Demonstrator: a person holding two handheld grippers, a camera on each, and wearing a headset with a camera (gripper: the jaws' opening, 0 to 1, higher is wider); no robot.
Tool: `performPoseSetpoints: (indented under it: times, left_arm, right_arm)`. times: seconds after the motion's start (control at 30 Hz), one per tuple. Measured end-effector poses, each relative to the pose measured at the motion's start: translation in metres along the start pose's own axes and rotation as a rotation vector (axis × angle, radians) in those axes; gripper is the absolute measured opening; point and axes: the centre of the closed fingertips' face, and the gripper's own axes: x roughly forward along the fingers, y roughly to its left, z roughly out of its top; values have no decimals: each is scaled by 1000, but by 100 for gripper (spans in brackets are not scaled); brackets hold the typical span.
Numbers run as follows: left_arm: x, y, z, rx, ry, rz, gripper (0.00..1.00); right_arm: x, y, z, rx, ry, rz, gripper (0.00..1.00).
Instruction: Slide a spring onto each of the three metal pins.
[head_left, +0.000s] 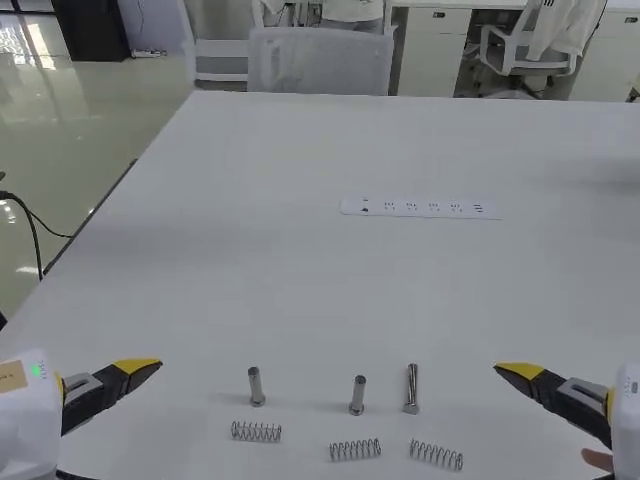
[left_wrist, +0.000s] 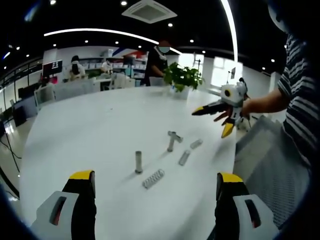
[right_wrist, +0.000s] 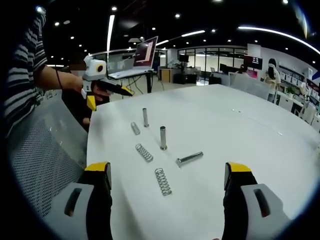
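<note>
None of the three springs is on a pin yet. Near the near edge of the tabletop (head_left: 300, 290) the left pin (head_left: 256, 386) and the middle pin (head_left: 358, 394) stand upright. The right pin (right_wrist: 189, 159) lies on its side, as the right gripper view shows, with its long axis running roughly away from that edge. Each spring lies flat between its pin and the near edge, long axis along the edge: the left spring (head_left: 256, 431), the middle spring (head_left: 355, 450) and the right spring (head_left: 436, 455). Each is near its pin but apart from it. The left gripper (head_left: 118, 384) hovers over the near edge to the left of the row and the right gripper (head_left: 535, 388) to its right. Both have their jaws spread wide with nothing between them, tips pointing inward. The right gripper is nearer the right spring and the fallen pin, and the left gripper is nearer the left pair. I judge the fallen pin needs standing up or holding so that a spring, gripped across its coils, can slide on end-first along the pin's axis.
</note>
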Motion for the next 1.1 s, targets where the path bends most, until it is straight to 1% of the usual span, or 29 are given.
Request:
performPoseSetpoints:
  times: [0.3, 0.53, 0.67, 1.0, 1.1]
  left_arm:
    - [0, -3, 0, 5, 2, -6, 98]
    - [-2, -2, 2, 7, -2, -2, 98]
    - [-3, -2, 4, 2, -13, -2, 98]
    - [-3, -4, 2, -1, -15, -6, 98]
    - [-2, -3, 4, -2, -20, -4, 98]
  right_arm:
    - [1, 3, 0, 2, 1, 4, 93]
    - [0, 1, 3, 4, -10, -5, 94]
    - [1, 2, 2, 0, -6, -4, 94]
    - [-2, 0, 2, 3, -2, -14, 93]
    - [-3, -2, 1, 4, 2, -16, 93]
